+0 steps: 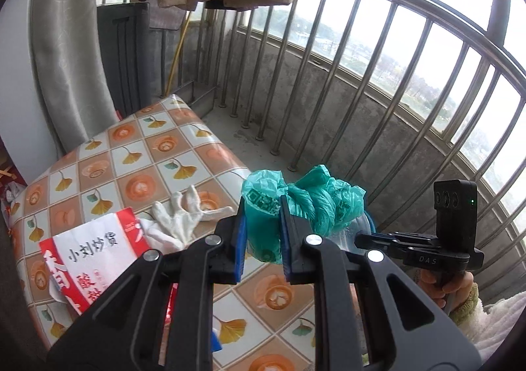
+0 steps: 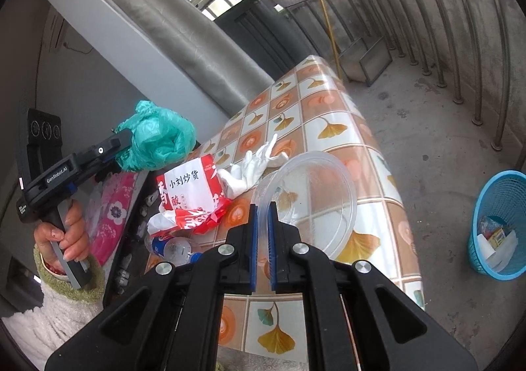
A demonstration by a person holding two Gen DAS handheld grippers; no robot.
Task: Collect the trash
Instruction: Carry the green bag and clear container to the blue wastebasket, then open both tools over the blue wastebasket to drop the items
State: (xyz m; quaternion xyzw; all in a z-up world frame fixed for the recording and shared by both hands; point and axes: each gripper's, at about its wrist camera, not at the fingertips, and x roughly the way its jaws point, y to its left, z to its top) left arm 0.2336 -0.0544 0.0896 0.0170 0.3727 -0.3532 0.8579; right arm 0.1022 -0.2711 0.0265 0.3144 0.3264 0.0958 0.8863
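Left wrist view: left gripper (image 1: 261, 233) jaws clamped on green plastic bag (image 1: 305, 200), lifted above table (image 1: 184, 147). Right gripper (image 2: 262, 233) jaws pinching clear plastic container (image 2: 312, 193) rim. Mid-carry; next likely calls for swinging both over blue bin (image 2: 499, 226), then releasing.

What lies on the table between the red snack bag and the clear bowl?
A white glove lies between the snack bag and the bowl, as the right wrist view shows; its cuff touches the bag.

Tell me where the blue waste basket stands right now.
The blue waste basket shows only in the right wrist view, at the far right, standing on the concrete floor beside the table with the patterned cloth, below the metal railing; some trash already lies inside.
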